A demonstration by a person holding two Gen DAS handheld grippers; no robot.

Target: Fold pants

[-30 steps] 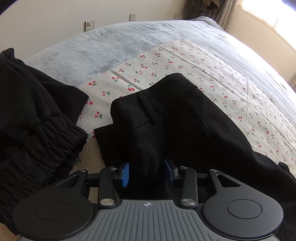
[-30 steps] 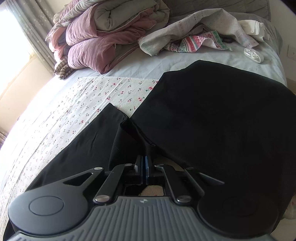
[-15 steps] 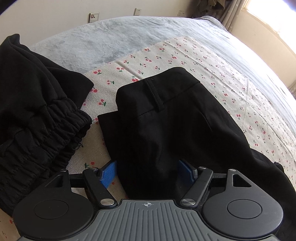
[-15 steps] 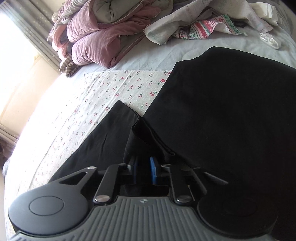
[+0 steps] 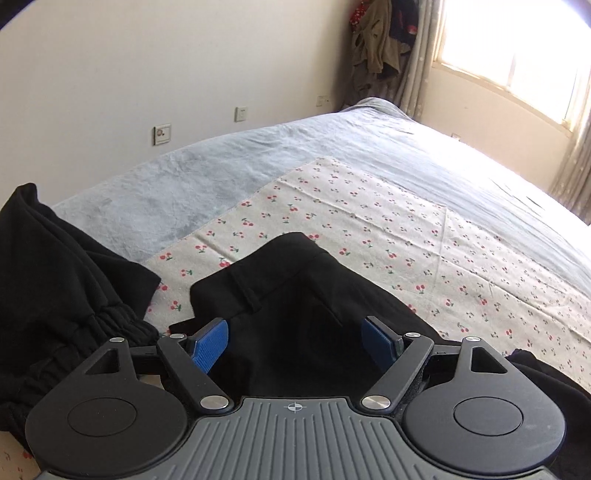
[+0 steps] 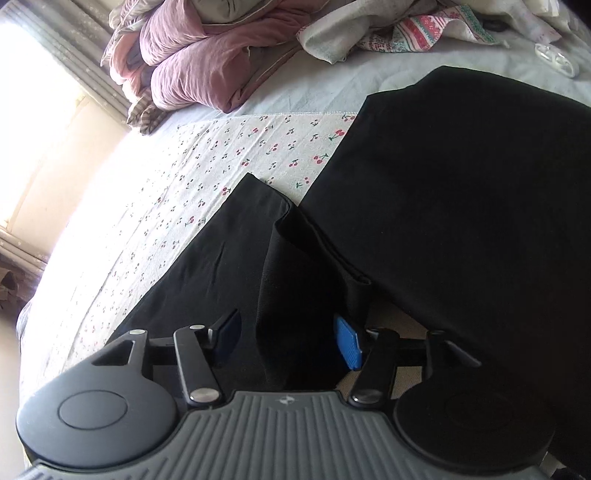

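Note:
The black pants [image 5: 295, 295] lie on a cherry-print cloth [image 5: 369, 221] on the bed, waistband with a belt loop facing away. My left gripper [image 5: 295, 345] is open above the waist end, its blue pads [image 5: 208, 345] spread wide and holding nothing. In the right wrist view the pants' leg end [image 6: 236, 258] lies folded over on the cloth. My right gripper [image 6: 288, 341] is open above it, blue pad [image 6: 349, 347] clear of the fabric.
Another black garment with an elastic waist [image 5: 55, 295] lies left of the pants. A large black garment [image 6: 461, 184] lies right of the leg end. Pink bedding [image 6: 203, 62] and loose clothes [image 6: 406, 29] are piled at the bed's far side. A wall [image 5: 184, 74] is beyond.
Both grippers opened and let go of the pants. The left gripper tilted up and back. The right gripper drew back slightly.

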